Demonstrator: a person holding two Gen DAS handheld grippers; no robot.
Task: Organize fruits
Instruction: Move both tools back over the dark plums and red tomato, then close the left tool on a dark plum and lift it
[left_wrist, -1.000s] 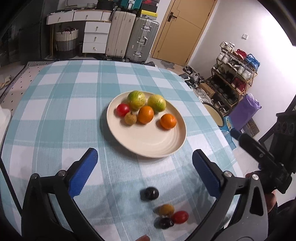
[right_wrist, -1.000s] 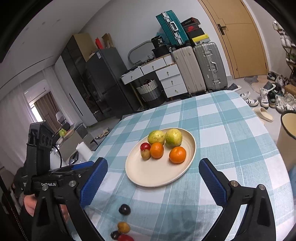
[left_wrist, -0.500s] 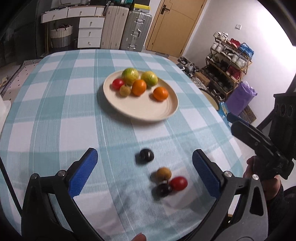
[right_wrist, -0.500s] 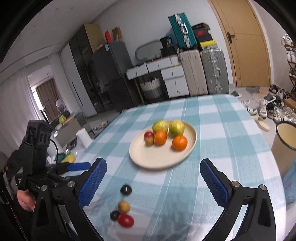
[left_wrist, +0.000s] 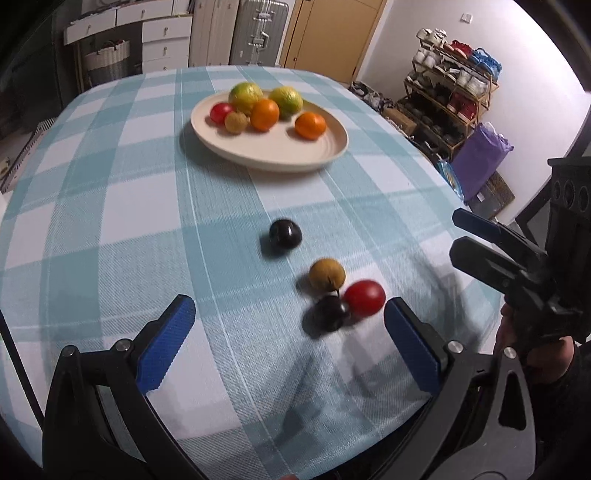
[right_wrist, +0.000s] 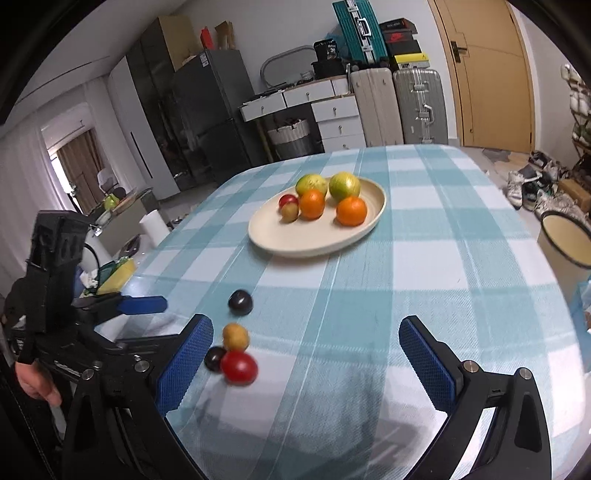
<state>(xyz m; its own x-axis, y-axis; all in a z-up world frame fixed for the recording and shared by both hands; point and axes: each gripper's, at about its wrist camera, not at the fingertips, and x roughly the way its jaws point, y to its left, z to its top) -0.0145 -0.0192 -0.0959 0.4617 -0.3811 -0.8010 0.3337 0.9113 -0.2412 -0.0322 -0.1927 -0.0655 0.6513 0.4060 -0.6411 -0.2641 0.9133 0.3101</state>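
A cream plate (left_wrist: 280, 147) (right_wrist: 295, 240) on the blue checked tablecloth holds two green-yellow citrus fruits, two oranges (left_wrist: 310, 125), a red tomato (left_wrist: 221, 112) and a small brown fruit. Loose on the cloth near the front edge lie a dark plum (left_wrist: 285, 233) (right_wrist: 240, 302), a brown fruit (left_wrist: 327, 275) (right_wrist: 235, 336), a second dark fruit (left_wrist: 330, 312) (right_wrist: 215, 358) and a red tomato (left_wrist: 364, 297) (right_wrist: 239, 366). My left gripper (left_wrist: 288, 343) is open and empty just before the loose cluster. My right gripper (right_wrist: 306, 358) is open and empty, the cluster by its left finger.
Table edge runs close in front of both grippers. A cream bin (right_wrist: 565, 240) stands on the floor to the right. Suitcases (right_wrist: 399, 107), drawers and a door stand behind the table; a shoe rack (left_wrist: 450, 92) stands at the right wall.
Both grippers have drawn back toward the front of the table and lowered; the plate now looks farther off and the loose fruits sit nearer the fingers. Both stayed open.
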